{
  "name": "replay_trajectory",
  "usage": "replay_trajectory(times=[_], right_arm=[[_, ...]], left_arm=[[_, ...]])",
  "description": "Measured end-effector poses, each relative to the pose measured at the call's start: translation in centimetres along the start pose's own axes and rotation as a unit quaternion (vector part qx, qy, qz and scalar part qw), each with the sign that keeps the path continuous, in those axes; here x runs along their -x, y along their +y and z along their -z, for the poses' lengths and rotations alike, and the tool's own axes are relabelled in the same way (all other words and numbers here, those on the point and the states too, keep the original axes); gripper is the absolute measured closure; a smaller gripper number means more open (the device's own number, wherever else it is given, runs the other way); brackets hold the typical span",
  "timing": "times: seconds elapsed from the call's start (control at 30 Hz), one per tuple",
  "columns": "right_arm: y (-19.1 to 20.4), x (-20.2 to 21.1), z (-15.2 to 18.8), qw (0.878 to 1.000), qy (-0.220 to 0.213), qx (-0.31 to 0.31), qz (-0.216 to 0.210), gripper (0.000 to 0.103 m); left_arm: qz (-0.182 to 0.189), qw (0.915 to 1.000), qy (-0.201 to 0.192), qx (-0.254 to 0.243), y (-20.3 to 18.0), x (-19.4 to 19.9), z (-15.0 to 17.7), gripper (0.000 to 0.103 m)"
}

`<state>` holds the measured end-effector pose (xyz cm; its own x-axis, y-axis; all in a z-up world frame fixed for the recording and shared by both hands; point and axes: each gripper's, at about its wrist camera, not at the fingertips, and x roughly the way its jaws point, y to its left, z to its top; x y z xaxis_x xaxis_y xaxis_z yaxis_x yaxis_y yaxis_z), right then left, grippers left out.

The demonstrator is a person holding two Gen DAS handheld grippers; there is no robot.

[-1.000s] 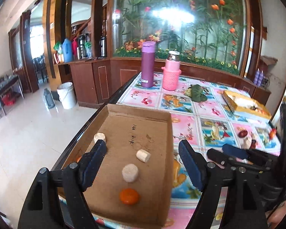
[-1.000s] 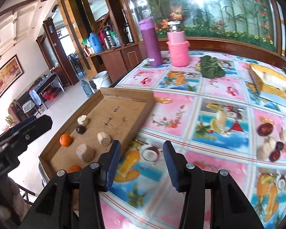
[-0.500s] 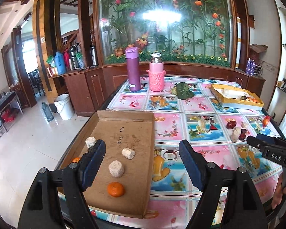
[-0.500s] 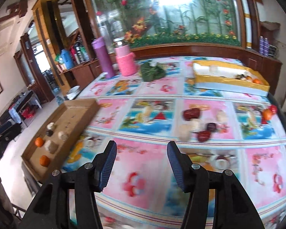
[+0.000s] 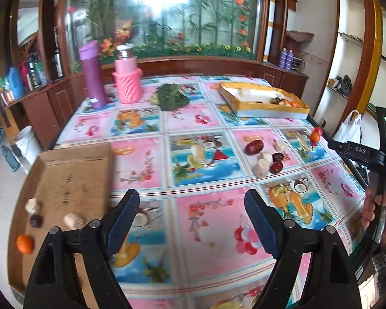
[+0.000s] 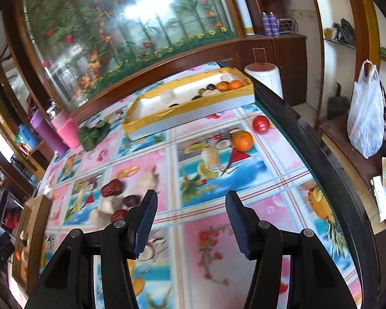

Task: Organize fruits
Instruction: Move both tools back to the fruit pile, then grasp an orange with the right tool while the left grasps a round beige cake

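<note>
A brown cardboard tray (image 5: 74,170) lies at the table's left edge and holds an orange (image 5: 25,243), a dark date (image 5: 36,220) and pale pieces (image 5: 73,220). Red dates and pale fruits (image 5: 267,159) sit in a loose cluster right of centre. My left gripper (image 5: 190,195) hovers over the cloth beside the tray, its jaws opening with nothing between them. My right gripper (image 6: 191,195) is open and empty above the cloth. Ahead of it lie an orange (image 6: 242,140) and a tomato (image 6: 260,124). The date cluster (image 6: 113,188) lies to its left. A yellow box (image 6: 193,113) behind holds several fruits.
A purple flask (image 5: 92,74), a pink-sleeved bottle (image 5: 127,79) and green leaves (image 5: 172,97) stand at the back. The table's dark right edge (image 6: 321,154) runs close to the orange. A white plastic bag (image 6: 365,118) hangs beyond it. A hand (image 5: 380,206) holds the other gripper at far right.
Both grippers have swung to the right. The left one left the cardboard tray for the table's middle. The right one swept from beside the tray to the orange and tomato.
</note>
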<state>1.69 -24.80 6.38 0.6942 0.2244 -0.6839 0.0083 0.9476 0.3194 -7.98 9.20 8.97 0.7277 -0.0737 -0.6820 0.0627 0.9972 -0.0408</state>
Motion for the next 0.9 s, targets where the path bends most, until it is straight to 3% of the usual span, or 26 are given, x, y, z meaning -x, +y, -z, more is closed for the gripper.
replay_trajectory(times=[0.4,0.53,0.6,0.7,0.83,0.9], right_arm=[[-2.4,-6.4,-3.2,0.999,0.004,-0.032,0.043,0.045],[-5.3,-4.9,-4.0,0.993,-0.055,-0.106,-0.004,0.045],[-6.2,-4.4,-4.3,0.991,-0.070,-0.118,0.001,0.044],[-6.3,-5.9,-4.9,0.993,-0.047,-0.108,0.017,0.045],[-5.8,-8.3,-4.9,0.995,-0.013,-0.095,0.029,0.050],[-5.8,-9.3,-5.1,0.995,-0.002,-0.090,0.035,0.053]], left_arm=[[0.080,0.9952,0.057,0.002,-4.9,-9.4,-2.8,0.020],[0.120,0.9890,0.076,0.041,-5.1,-12.1,-4.4,0.020],[0.139,0.9842,0.078,0.077,-4.6,-13.3,-5.2,0.020],[0.171,0.9765,0.073,0.110,-3.8,-14.6,-5.3,0.020],[0.158,0.9813,0.082,0.073,-4.2,-15.6,-4.2,0.021],[0.170,0.9792,0.089,0.065,-4.4,-15.9,-4.0,0.025]])
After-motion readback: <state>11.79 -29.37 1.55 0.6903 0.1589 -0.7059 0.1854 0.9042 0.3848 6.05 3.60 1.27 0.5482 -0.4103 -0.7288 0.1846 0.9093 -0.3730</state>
